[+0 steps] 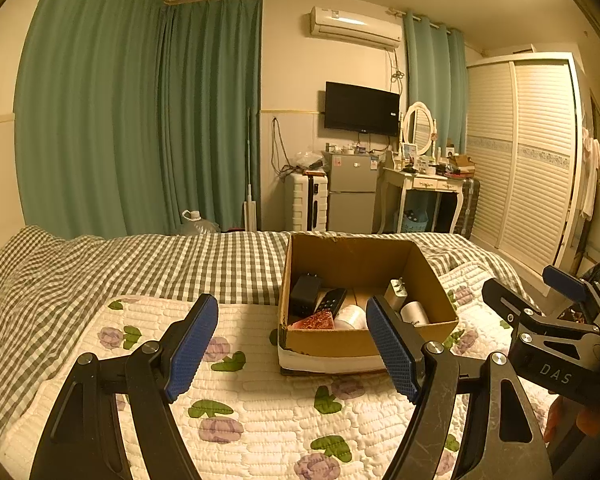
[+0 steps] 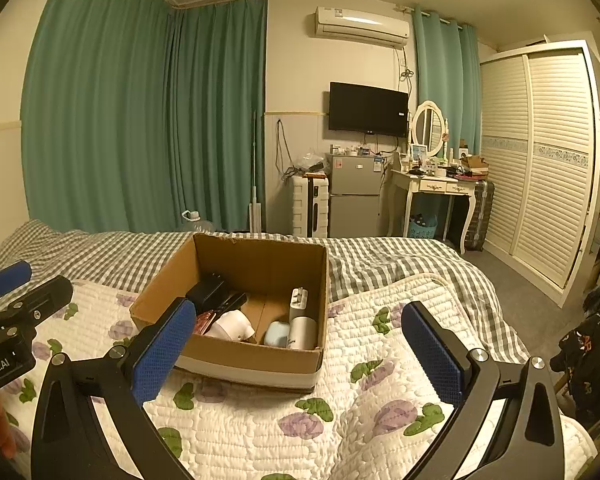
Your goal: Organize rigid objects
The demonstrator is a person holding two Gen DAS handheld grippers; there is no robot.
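I see the box (image 2: 236, 354) sitting open on the quilt (image 2: 340, 432) that covers the near part of the bed (image 2: 380, 264), with its front wall towards me. Inside it, at the back left, a black charger (image 2: 209, 291) leans on the wall, and a dark remote (image 1: 334, 300) lies just beside it. A red patterned item (image 1: 315, 320) lies in the near left corner, touching a white rounded thing (image 2: 232, 325). On the right side a white plug (image 2: 299, 298) stands upright, with a pale blue case (image 2: 278, 333) and a white cylinder (image 2: 303, 332) in the near right corner, close together. My left hand-held gripper (image 1: 292, 344) hovers above the quilt just short of the box, jaws spread wide and empty; its right pad overlaps the box's front right corner in the left view. My right hand-held gripper (image 2: 296, 354) is also wide open with nothing in it, its left pad in front of the box's near left corner. Each gripper shows at the edge of the other's view. Beyond the bed stand green curtains (image 1: 140, 112), a small fridge (image 1: 352, 192), a wall TV (image 1: 362, 109), a dressing table (image 1: 424, 184) and a louvred wardrobe (image 1: 528, 148).
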